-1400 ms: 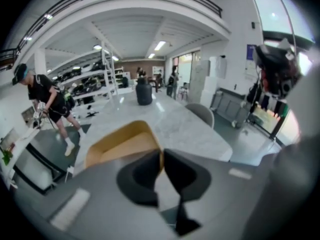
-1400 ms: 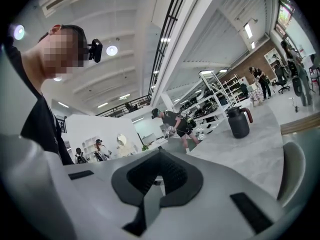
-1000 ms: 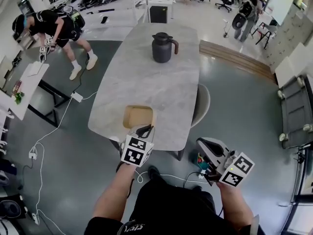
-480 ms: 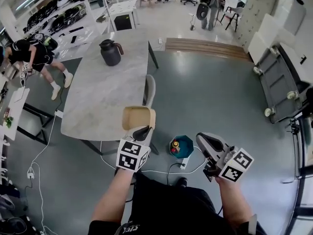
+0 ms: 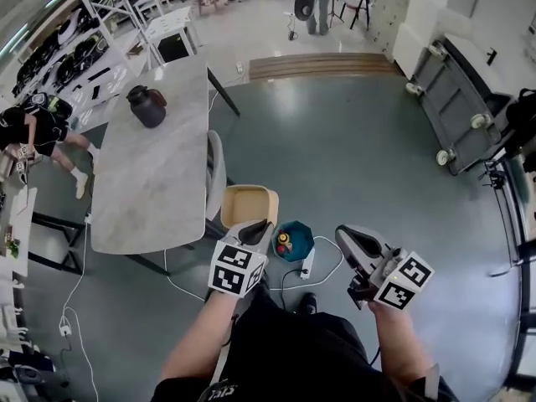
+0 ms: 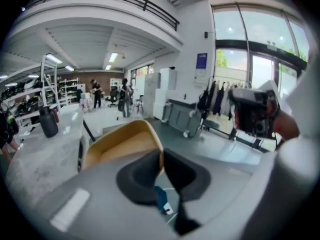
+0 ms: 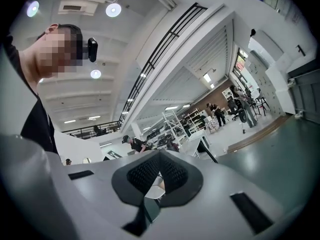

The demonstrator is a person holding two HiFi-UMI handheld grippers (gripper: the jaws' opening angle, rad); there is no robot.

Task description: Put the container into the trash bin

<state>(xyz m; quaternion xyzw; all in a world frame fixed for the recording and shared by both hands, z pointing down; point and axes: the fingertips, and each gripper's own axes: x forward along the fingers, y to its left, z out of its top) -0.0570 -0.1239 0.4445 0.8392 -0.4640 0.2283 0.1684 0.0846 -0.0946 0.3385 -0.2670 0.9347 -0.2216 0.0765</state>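
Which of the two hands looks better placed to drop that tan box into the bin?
The left. The left tongs pinch the tan box by its rim, just beside the blue bin on the floor. The right tongs are shut and hold nothing.

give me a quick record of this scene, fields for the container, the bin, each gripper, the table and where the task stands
container: tan open tray, off the table, held in the air by its near rim
left gripper: shut on the container's rim
right gripper: shut, nothing in it, right of the bin in the head view
trash bin: teal, on the floor by the table's near corner, some rubbish inside
table: grey stone top, dark jug near its far end
task status: container not yet in the bin
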